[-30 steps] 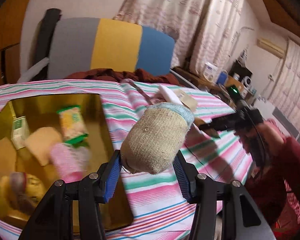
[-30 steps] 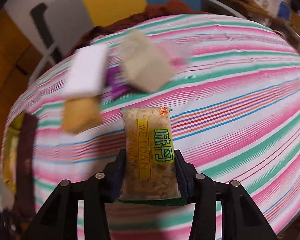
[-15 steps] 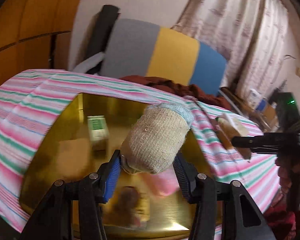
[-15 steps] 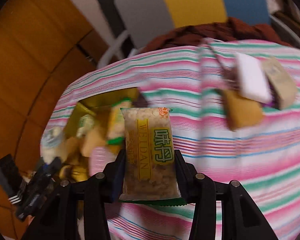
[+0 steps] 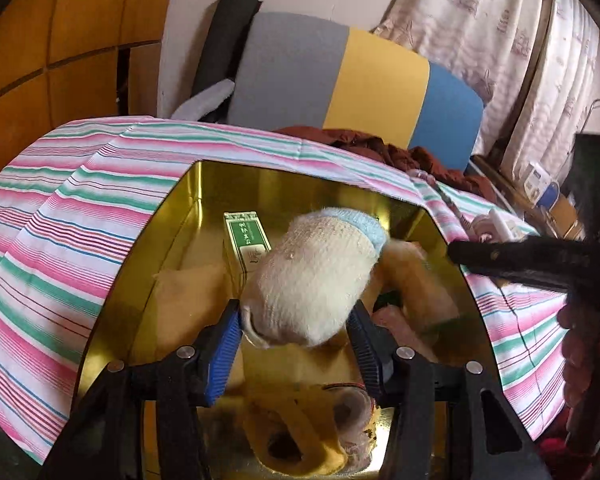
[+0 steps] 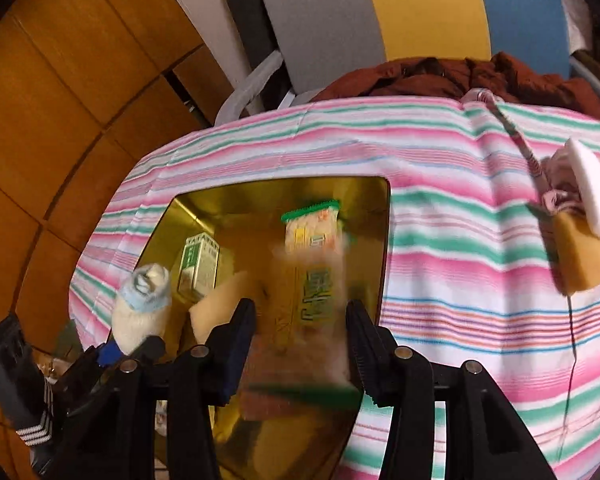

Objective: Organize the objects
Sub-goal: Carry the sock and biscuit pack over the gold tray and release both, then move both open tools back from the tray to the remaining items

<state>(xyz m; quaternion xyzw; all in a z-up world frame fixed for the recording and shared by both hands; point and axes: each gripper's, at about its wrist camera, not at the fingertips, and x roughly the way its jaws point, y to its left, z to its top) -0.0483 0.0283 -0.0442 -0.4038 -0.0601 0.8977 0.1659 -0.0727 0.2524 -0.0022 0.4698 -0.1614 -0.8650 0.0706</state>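
Gold tin (image 5: pixel 172 216) is where we are dropping things: our right gripper (image 6: pixel 302 344) has just been opening over it, and the blurred snack packet (image 6: pixel 308 300) between its spread jaws looks to be slipping free, while our left gripper (image 5: pixel 296 344), its jaws easing apart too, has the rolled sock (image 5: pixel 312 280) between its blue pads (image 5: pixel 220 344) above the tin, and we cannot tell if they press it. Next we judge the sock must fall clear of the green box (image 5: pixel 246 240). The tin's raised rim is near both grippers, and the striped cloth (image 6: pixel 480 280) to the right offers open room toward the sponges (image 6: pixel 584 256).
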